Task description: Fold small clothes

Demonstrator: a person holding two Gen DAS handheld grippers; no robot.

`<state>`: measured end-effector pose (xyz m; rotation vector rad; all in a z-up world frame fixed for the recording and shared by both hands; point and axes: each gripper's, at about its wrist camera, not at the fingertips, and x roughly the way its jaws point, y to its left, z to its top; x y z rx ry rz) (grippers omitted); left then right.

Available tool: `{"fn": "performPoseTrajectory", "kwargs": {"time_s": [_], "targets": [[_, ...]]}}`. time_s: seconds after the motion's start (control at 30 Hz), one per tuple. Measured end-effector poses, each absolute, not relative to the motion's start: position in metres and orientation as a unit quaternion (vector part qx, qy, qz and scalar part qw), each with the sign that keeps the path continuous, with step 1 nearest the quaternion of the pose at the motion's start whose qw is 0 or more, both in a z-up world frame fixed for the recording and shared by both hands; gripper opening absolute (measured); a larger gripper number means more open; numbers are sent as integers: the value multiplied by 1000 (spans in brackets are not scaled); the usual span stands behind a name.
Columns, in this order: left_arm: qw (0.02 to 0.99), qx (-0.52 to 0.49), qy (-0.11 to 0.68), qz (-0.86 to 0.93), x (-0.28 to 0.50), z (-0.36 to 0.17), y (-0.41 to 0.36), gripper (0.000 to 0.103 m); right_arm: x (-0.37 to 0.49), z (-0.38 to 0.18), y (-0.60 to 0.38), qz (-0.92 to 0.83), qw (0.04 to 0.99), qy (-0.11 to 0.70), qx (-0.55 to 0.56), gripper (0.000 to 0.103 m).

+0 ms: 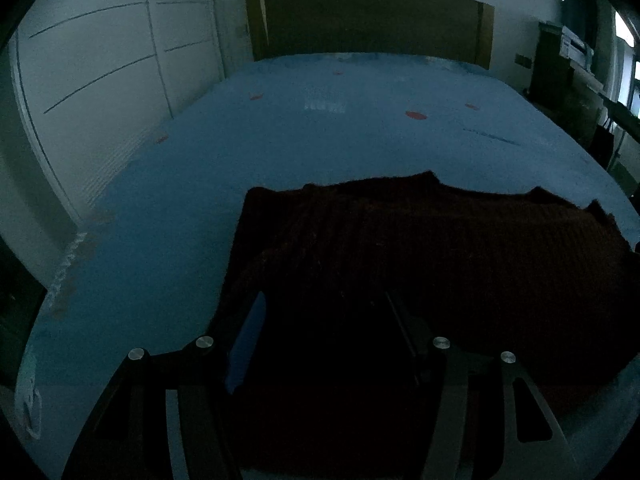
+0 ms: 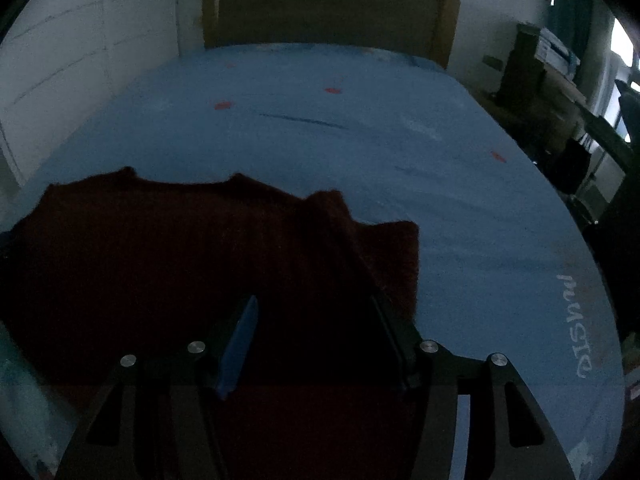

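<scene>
Dim lighting throughout; detail limited. No containers discernible on the work surface.

Dark red knitted garment [image 1: 440, 248] lying flat on blue table cover [image 1: 280, 152], at the near edge, spread from left gripper across to right gripper. Far right corner of garment [image 2: 384, 256] folded over onto itself, forming a raised flap.

Left gripper [image 1: 324, 312]: fingers spread wide, poised over garment's near left edge, nothing held. Contact with fabric not determinable in the dark.

Right gripper [image 2: 314, 312]: fingers spread wide above garment's near right portion, nothing held.

White handwriting [image 2: 580, 328] on cover near right edge, seen sideways, partly legible as "muSTO"; reading uncertain. Small red marks [image 2: 223, 105] scattered on cover. Brown board [image 1: 368, 20] against far wall.
</scene>
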<state>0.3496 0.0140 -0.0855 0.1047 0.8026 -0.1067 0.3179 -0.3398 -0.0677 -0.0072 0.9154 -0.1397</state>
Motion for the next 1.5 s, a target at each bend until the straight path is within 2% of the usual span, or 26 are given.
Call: {"fn": "performPoseTrajectory", "kwargs": {"time_s": [0.2, 0.4, 0.57, 1.13, 1.33, 1.5], "targets": [[918, 48, 389, -51, 344, -87, 14, 55, 305, -64, -306, -32, 900, 434, -20, 61], [915, 46, 399, -48, 339, -99, 15, 55, 299, -86, -289, -23, 891, 452, -31, 63], [916, 47, 395, -46, 334, -102, 13, 56, 292, -92, -305, -36, 889, 455, -17, 70], [916, 43, 397, -46, 328, -98, 11, 58, 283, -73, -309, -44, 896, 442, -22, 71], [919, 31, 390, -50, 327, -93, 10, 63, 292, -74, -295, -37, 900, 434, -19, 72], [918, 31, 391, -54, 327, -98, 6, 73, 295, -85, -290, -42, 897, 440, -12, 72]]}}
